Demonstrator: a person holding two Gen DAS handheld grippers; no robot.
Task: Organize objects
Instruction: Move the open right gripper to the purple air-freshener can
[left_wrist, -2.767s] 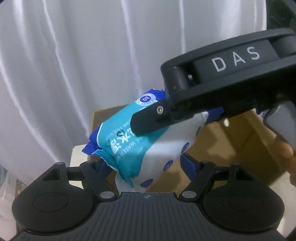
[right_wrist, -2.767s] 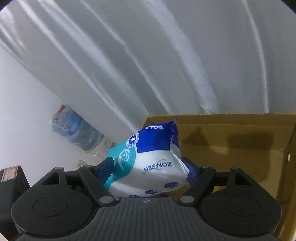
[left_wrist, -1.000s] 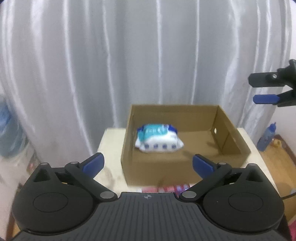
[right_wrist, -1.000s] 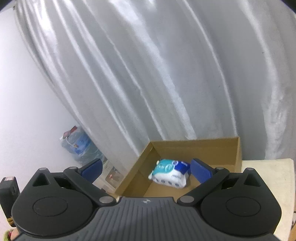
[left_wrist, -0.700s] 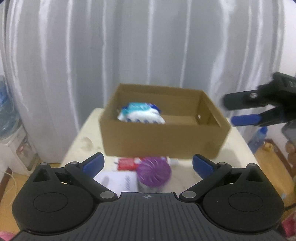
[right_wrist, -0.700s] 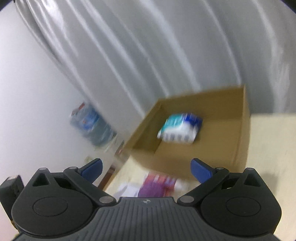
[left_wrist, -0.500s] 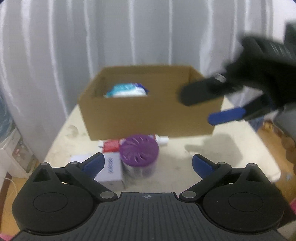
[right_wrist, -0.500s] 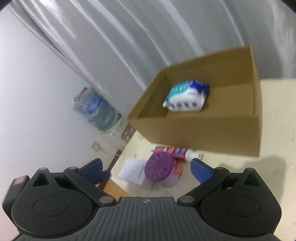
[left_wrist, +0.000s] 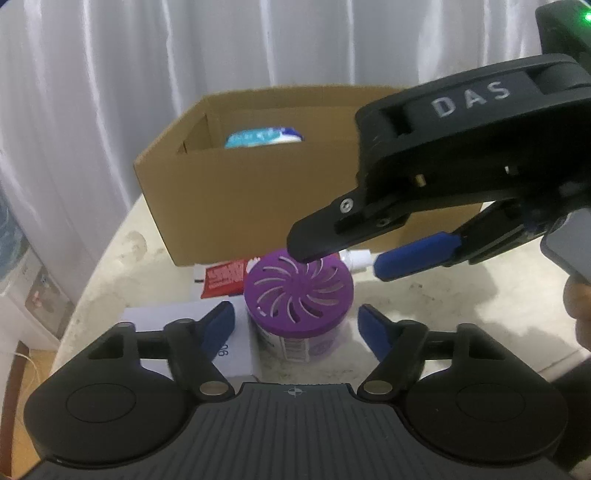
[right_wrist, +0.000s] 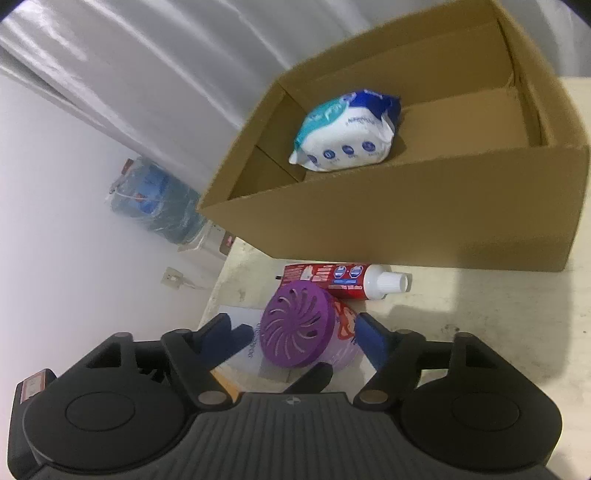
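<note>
At the centre of both views, a purple air freshener (left_wrist: 298, 291) stands on the tabletop (right_wrist: 498, 325) between the wide-open, empty jaws of the left gripper (left_wrist: 295, 325) and the right gripper (right_wrist: 301, 332). A toothpaste tube (right_wrist: 347, 278) lies just behind it. A wet wipes pack (right_wrist: 347, 133) rests inside the cardboard box (right_wrist: 424, 214), upper frame.

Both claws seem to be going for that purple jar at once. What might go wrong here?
The right gripper hangs over the purple air freshener jar while the left gripper straddles it, so they might collide. The jar stands partly on a white box and could tip. A nudge might roll the toothpaste tube lying beside it.
</note>
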